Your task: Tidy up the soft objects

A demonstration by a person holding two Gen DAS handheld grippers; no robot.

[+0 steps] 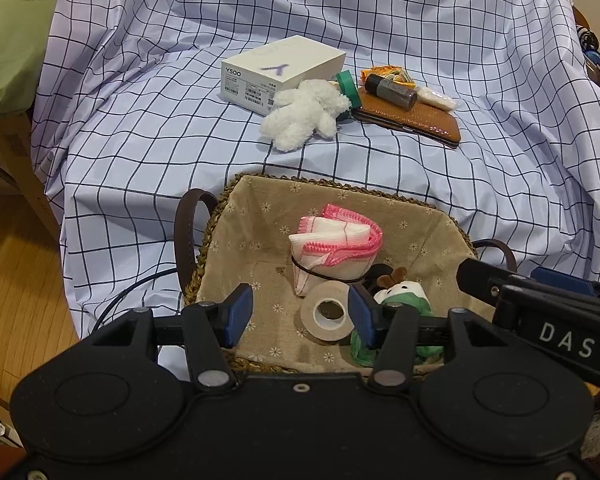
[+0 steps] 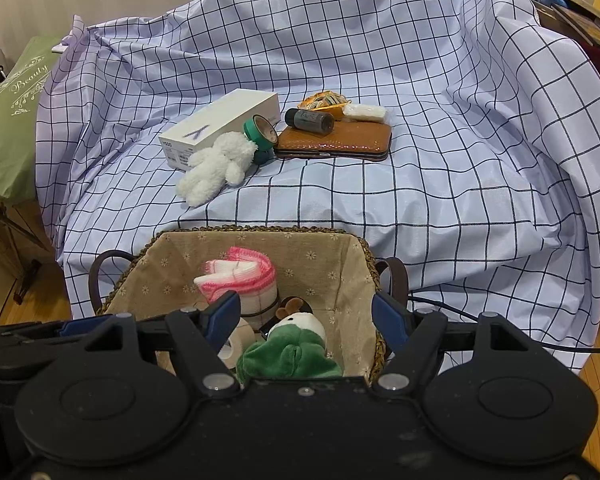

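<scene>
A pale blue checked cloth [image 1: 380, 32] is draped over a piece of furniture, with wooden floor [image 1: 16, 280] showing at the left and a green cushion [image 1: 8, 32] with white lettering beyond it. At the near edge of the cloth stands a woven basket [image 1: 412, 216] with a beige flowered lining and dark brown handles.

Inside the basket lie a folded white cloth with pink edging [image 1: 334, 246], bound by a dark band, a roll of clear tape [image 1: 326, 314] and a small green and white plush toy [image 2: 290, 350] with brown antlers.

The left gripper [image 1: 300, 312] hangs over the near rim of the basket, its blue pads parted and nothing between them; the tape roll shows in the gap below. The right gripper [image 2: 304, 320] hangs over the same rim, its jaws standing wider and also empty, with the green plush toy directly beneath them.

Well beyond both grippers, past the far rim of the basket, a white plush animal [image 1: 304, 114] lies on the checked cloth. It leans against a white carton [image 1: 282, 72] marked Y500 and touches a green roll of tape [image 1: 348, 88]. Just beside that is a brown wallet [image 1: 412, 120] with a dark cylindrical bottle [image 1: 390, 91] on top, a small white packet [image 1: 436, 100] and an orange wrapper [image 1: 384, 74] behind.
</scene>
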